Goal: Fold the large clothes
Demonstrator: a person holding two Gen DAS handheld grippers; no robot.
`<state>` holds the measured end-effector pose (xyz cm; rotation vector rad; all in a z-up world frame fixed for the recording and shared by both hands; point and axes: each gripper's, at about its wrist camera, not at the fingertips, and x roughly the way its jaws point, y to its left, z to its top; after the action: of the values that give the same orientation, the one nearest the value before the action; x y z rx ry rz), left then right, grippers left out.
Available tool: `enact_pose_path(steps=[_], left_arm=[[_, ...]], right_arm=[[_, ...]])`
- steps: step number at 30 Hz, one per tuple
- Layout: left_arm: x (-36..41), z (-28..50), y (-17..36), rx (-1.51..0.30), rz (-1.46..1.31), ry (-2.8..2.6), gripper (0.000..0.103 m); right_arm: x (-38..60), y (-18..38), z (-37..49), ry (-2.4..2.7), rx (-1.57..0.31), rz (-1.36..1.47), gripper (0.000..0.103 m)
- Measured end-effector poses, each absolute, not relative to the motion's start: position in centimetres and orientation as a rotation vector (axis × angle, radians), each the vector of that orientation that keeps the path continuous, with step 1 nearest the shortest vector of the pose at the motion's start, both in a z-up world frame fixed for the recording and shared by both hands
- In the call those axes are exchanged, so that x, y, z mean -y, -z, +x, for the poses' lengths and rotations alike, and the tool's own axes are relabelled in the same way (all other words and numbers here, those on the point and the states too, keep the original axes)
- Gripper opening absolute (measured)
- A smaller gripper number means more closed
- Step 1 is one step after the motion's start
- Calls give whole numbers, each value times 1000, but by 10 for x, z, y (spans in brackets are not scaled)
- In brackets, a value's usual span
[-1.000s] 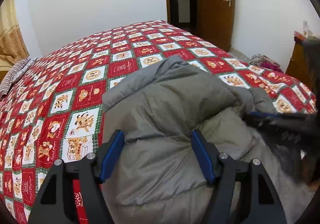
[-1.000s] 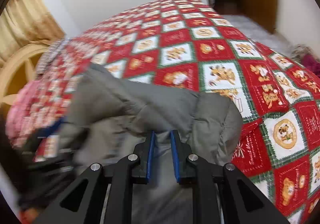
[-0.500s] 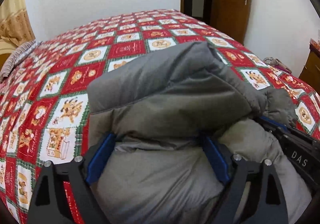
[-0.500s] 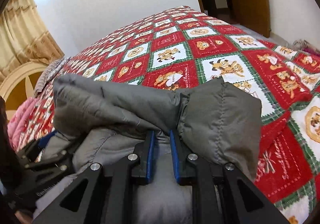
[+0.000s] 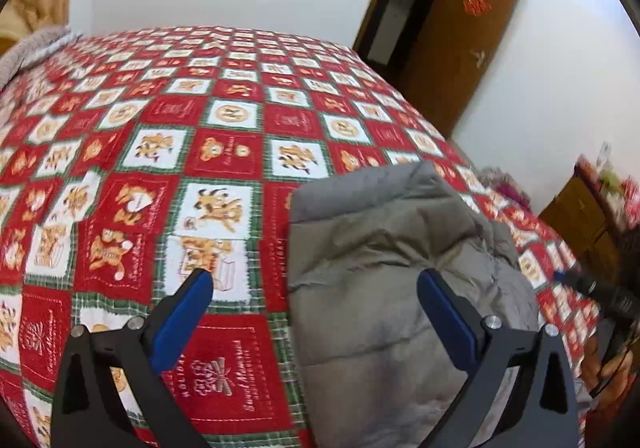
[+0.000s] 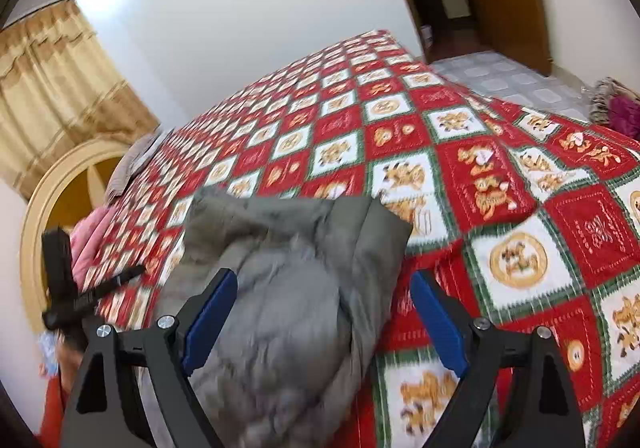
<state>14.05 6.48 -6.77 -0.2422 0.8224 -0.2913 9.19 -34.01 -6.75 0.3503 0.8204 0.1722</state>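
A grey padded jacket lies folded in a bundle on the red, white and green patterned bedspread. My left gripper hangs over the bundle's left edge, its jaws still opening and wide apart, and the blue pads press on nothing. In the right wrist view the same jacket sits under my right gripper, whose jaws are opening too; the cloth lies between them but is not pinched. Each gripper shows in the other's view, the right gripper at the right edge, the left gripper at the left.
A wooden door stands open at the far corner. A wooden cabinet and a heap of clothes lie beyond the bed on the right. A pink cloth, a curved headboard and curtains are on the left.
Both grippers let go of the jacket and opened wide. Both have backed off a little, and the left one has slid to the bundle's left edge. The jacket rests folded over.
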Motion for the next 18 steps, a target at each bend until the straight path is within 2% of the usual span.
enact_pose_path(steps=[3,7,12,18], left_arm=[[-63,150,85,-878,-344,349,103],[-39,168,113,-948,-290,349,103],[-36,182,139,-1004,-436,469,103],[-21,190,143,-979,-401,600,103]], right_arm=[[335,90,104,-133,-864,345,88],[325,118,125,-155,-918,354,88],[321,144,139,-191,-949,407,89],[292,151,149,-238,-940,321,89]])
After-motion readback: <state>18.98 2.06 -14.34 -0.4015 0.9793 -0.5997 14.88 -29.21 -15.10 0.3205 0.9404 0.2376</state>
